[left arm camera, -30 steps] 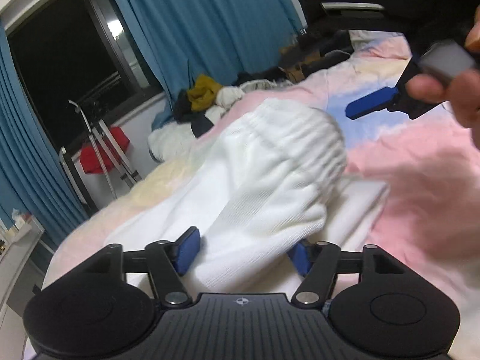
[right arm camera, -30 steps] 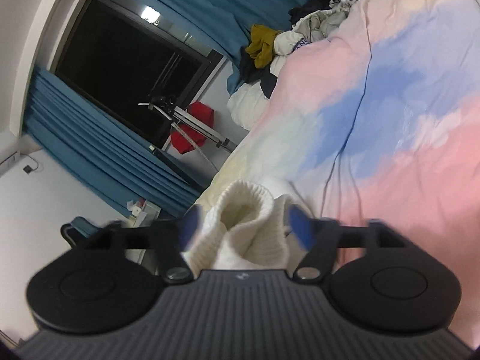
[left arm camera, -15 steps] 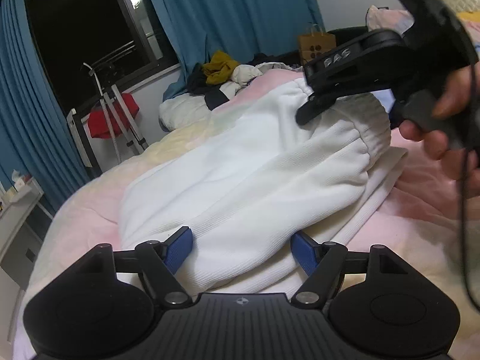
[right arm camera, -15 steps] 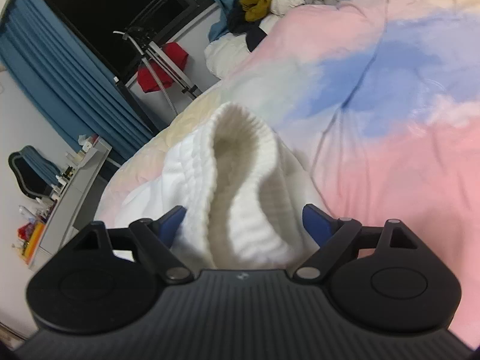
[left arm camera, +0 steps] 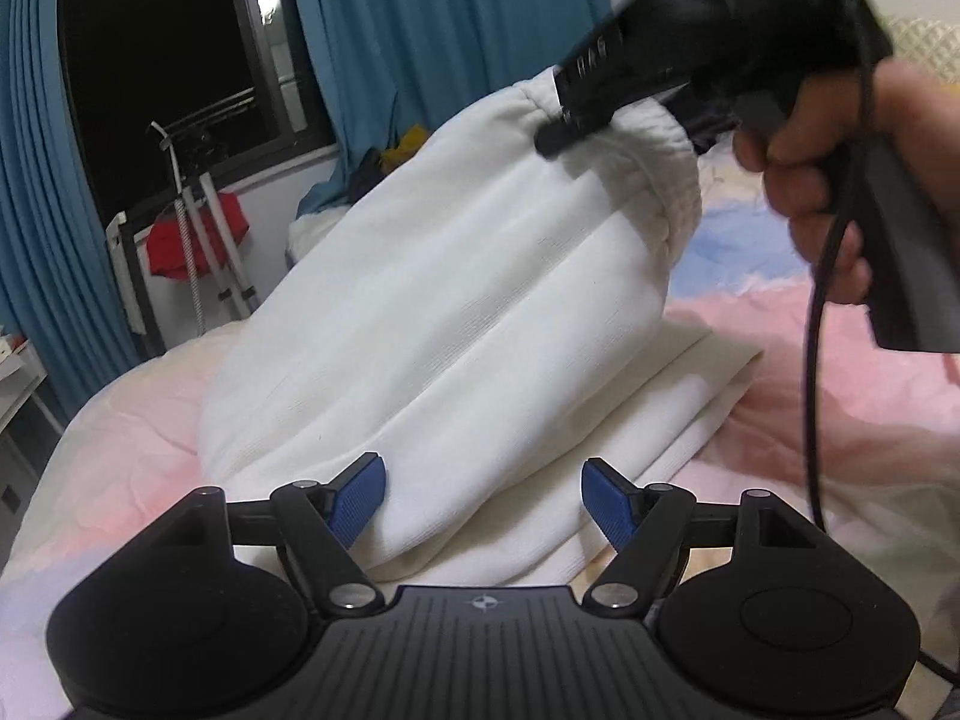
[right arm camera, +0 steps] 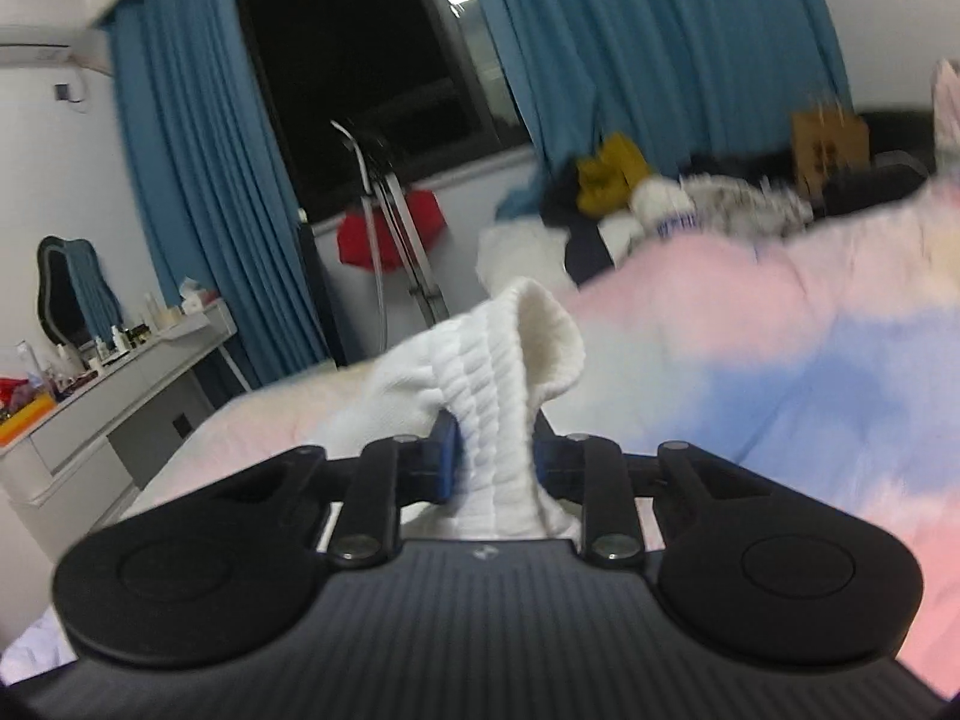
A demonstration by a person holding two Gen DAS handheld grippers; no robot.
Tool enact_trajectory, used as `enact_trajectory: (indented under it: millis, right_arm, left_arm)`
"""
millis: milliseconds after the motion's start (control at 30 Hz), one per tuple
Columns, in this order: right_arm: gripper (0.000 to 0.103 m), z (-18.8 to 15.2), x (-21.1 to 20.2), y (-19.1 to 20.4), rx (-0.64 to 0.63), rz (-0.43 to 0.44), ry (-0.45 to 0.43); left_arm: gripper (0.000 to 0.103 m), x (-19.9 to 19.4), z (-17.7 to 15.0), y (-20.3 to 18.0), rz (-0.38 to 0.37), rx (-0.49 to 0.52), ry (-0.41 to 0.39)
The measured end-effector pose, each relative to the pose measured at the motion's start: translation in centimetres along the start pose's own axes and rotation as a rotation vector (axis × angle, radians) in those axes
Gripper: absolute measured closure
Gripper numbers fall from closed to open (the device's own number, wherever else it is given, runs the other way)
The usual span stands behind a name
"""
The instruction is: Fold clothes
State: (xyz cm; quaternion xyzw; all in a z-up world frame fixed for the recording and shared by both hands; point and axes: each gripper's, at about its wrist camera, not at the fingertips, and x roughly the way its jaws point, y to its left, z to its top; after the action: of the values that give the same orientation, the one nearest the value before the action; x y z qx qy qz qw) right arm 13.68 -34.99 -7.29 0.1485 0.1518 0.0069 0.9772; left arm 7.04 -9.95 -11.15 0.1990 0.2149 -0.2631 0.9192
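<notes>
White garment (left arm camera: pixel 456 312): long axis runs from left claw (left arm camera: pixel 483 495), spread apart at its near end, to the raised waistband. Right claw (right arm camera: pixel 493 461) clamped on that far end.

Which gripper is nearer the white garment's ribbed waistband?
Right. The right gripper is clamped on the ribbed waistband; the left gripper is open at the white garment's opposite end.
</notes>
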Motion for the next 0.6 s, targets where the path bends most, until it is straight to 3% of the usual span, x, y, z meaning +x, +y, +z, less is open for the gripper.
enact_trajectory:
  millis: [67, 133, 200, 333, 433, 467, 567, 600]
  right_arm:
    - [0.076, -0.4, 0.8, -0.9, -0.033, -0.03, 0.012]
    - [0.076, -2.1, 2.9, -3.2, 0.028, -0.059, 0.102]
    - [0.068, -3.5, 4.1, -5.4, 0.147, -0.051, 0.163]
    - [0.062, -4.1, 3.5, -9.2, 0.46, 0.065, 0.187]
    - [0.061, -4.5, 2.0, -10.0, 0.569, 0.12, 0.225]
    - [0.056, -4.6, 1.2, -9.9, 0.58, 0.107, 0.236]
    - [0.024, -4.6, -0.7, -9.6, 0.578, 0.058, 0.272]
    - [0.022, -4.6, -1.0, -9.3, 0.563, 0.045, 0.282]
  left_arm:
    - [0.028, 0.2, 0.2, 0.5, -0.023, -0.021, -0.022]
    - [0.028, 0.1, 0.4, 1.6, -0.045, -0.081, -0.03]
    - [0.028, -0.2, 0.4, 3.2, -0.064, -0.167, -0.037]
    - [0.027, -0.7, 0.6, 6.4, -0.101, -0.34, -0.049]
    - [0.021, -0.9, 0.6, 9.9, -0.097, -0.525, -0.052]
    - [0.019, -0.7, 0.7, 11.3, -0.077, -0.577, -0.053]
    - [0.005, 0.0, 0.0, 14.6, -0.012, -0.712, -0.048]
    - [0.005, 0.4, -0.3, 15.5, -0.006, -0.743, -0.025]
